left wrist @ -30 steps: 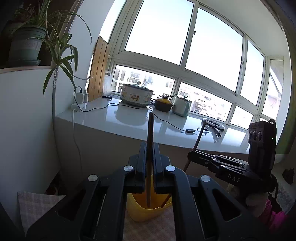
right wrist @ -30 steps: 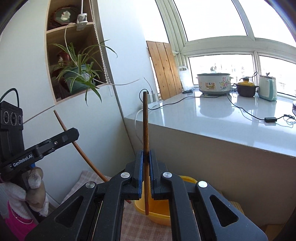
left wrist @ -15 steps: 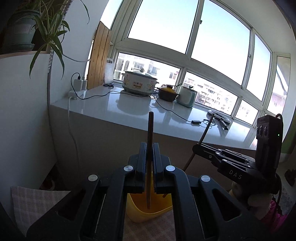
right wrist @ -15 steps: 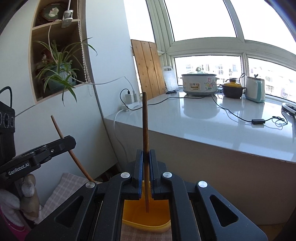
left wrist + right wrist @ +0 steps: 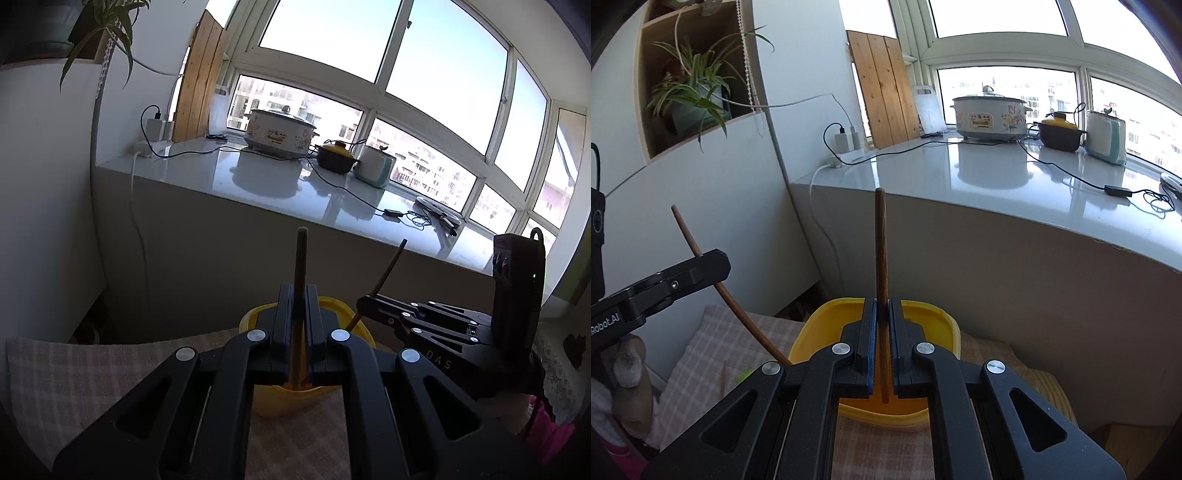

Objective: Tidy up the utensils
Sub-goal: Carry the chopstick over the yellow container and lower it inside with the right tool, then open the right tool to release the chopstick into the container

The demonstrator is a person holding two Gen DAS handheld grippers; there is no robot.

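Both chopsticks lower now — each tongs clamped on one, over yellow container (image 5: 945, 325).

two chopsticks (image 5: 298, 295) (image 5: 384, 275), one yellow container (image 5: 945, 325)

Black tongs (image 5: 881, 354) with silver screws, blue-edged pads, seemingly "GenRobot.AI" lettering

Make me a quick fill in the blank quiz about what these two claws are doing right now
1. Each claw grips one wooden ____.
2. The tub under the chopsticks is colored ____.
3. The tub sits on a ____ cloth.
4. The right claw holds its chopstick nearly ____.

Missing words: chopstick; yellow; checked; upright
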